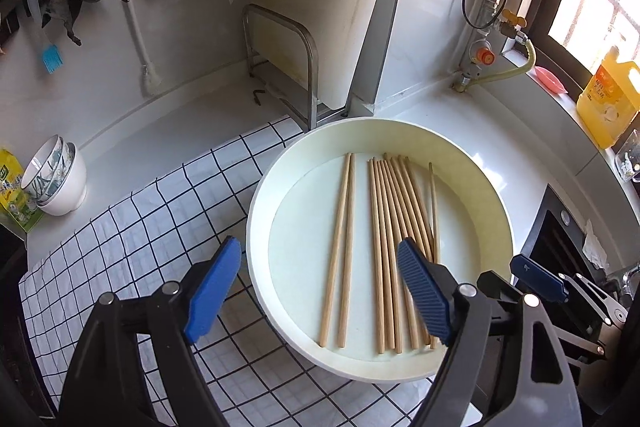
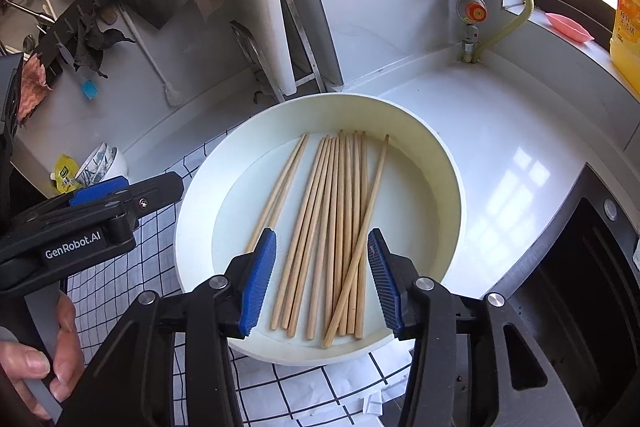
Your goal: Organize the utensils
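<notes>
Several wooden chopsticks (image 1: 384, 247) lie in a round cream tray (image 1: 472, 167) on a checked cloth. A pair (image 1: 340, 247) lies apart on the left; the rest form a bundle to the right. My left gripper (image 1: 320, 291) is open and empty, hovering over the tray's near left side. My right gripper (image 2: 322, 279) is open and empty over the near ends of the bundle (image 2: 336, 227) in the same tray (image 2: 440, 155). The right gripper's tip also shows in the left wrist view (image 1: 540, 275). The left gripper also shows at the left of the right wrist view (image 2: 104, 203).
A checked cloth (image 1: 140, 227) covers the counter under the tray. Stacked bowls (image 1: 56, 179) stand at the left. A metal rack (image 1: 288, 67) and cutting board stand behind. A yellow oil bottle (image 1: 608, 95) is on the sill. A stove (image 2: 580, 287) lies to the right.
</notes>
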The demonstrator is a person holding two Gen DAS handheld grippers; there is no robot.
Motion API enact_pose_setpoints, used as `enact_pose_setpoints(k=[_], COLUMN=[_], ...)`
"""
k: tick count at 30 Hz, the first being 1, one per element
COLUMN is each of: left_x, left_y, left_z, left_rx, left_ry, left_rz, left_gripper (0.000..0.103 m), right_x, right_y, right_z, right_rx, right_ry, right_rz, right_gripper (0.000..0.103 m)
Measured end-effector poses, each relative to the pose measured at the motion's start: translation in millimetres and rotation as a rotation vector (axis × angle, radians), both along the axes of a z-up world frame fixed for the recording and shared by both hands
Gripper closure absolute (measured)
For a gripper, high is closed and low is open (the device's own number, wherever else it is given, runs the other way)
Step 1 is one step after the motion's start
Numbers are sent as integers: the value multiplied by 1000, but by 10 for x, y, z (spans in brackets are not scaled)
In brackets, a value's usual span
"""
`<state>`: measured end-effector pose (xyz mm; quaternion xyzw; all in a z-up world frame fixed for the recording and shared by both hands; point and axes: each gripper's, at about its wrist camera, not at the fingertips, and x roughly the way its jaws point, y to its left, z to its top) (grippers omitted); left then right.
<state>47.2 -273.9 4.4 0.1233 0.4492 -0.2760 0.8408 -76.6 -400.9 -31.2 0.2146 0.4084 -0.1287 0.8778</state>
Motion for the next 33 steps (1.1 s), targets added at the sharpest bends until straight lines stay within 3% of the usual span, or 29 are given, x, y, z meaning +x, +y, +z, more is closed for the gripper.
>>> enact_pose_setpoints(k=[8, 17, 33], left_x=[-85, -143, -217], left_y=[56, 115, 150], left_z=[101, 223, 314], left_rx=[12, 8, 27], left_ry=[-23, -61, -79], left_rz=[0, 17, 29], left_gripper=[17, 9, 6], right_x=[-82, -115, -183], right_y=[102, 149, 117], right_z=[107, 164, 237], right_rx=[-35, -73, -70], right_ry=[-18, 15, 45], right_rz=[-1, -20, -73], right_gripper=[51, 33, 30])
